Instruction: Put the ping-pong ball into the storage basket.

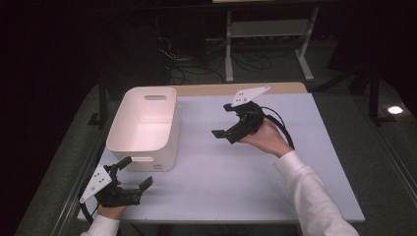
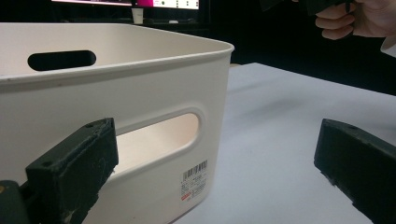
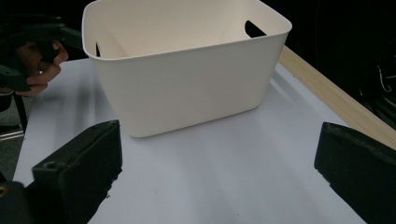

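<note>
Left gripper (image 1: 134, 172), jaws spread and holding nothing, sits at the counter's (image 1: 231, 187) near left corner. Just beyond stands the white bin (image 1: 142, 130), upright along the left edge, long axis running near-to-far. Right gripper (image 1: 224, 120), likewise spread, hovers mid-counter, pointing toward the bin.

A cream-white rectangular plastic storage bin (image 1: 143, 129) stands upright and open-topped on the left part of a pale grey tabletop (image 1: 236, 172), its long sides running away from the person. Its walls taper slightly toward the base and its corners are rounded. An oval handle slot is cut into each short end wall. A small barcode label (image 2: 194, 179) with red print sits low on the near end wall. The bin's interior is empty.
</note>
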A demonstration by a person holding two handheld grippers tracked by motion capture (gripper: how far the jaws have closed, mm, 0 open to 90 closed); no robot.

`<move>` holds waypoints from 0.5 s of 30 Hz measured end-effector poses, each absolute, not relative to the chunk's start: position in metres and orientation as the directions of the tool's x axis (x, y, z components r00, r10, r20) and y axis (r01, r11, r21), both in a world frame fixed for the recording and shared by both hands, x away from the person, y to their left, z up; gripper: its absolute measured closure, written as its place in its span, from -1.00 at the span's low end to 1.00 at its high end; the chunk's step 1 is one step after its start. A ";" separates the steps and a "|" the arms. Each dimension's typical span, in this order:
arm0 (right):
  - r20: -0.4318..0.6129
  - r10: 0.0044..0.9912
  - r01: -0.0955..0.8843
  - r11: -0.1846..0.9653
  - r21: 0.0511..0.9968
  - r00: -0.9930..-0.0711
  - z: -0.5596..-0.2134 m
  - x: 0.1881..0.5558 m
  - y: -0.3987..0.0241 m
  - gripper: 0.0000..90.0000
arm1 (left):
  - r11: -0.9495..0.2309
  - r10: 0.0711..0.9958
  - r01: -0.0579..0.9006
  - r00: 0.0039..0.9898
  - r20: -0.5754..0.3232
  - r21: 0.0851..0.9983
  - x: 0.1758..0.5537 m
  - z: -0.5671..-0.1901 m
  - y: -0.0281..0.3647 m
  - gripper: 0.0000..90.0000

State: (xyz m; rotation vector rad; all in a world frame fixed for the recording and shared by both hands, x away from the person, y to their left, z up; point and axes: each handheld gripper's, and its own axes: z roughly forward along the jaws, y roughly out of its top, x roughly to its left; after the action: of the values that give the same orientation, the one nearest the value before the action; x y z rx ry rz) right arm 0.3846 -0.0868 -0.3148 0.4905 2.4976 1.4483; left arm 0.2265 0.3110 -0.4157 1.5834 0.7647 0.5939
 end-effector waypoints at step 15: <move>0.045 0.427 0.243 0.423 0.873 -0.903 -0.327 0.370 -0.109 -0.99 | -0.073 0.757 0.137 0.653 -0.035 0.988 0.226 -0.415 0.311 -1.00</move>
State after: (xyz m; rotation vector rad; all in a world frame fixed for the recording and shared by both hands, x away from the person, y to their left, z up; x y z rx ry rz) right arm 0.3700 -0.1087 -0.3265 0.5936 2.4893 1.4810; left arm 0.2260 0.3113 -0.4153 1.5894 0.7572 0.6013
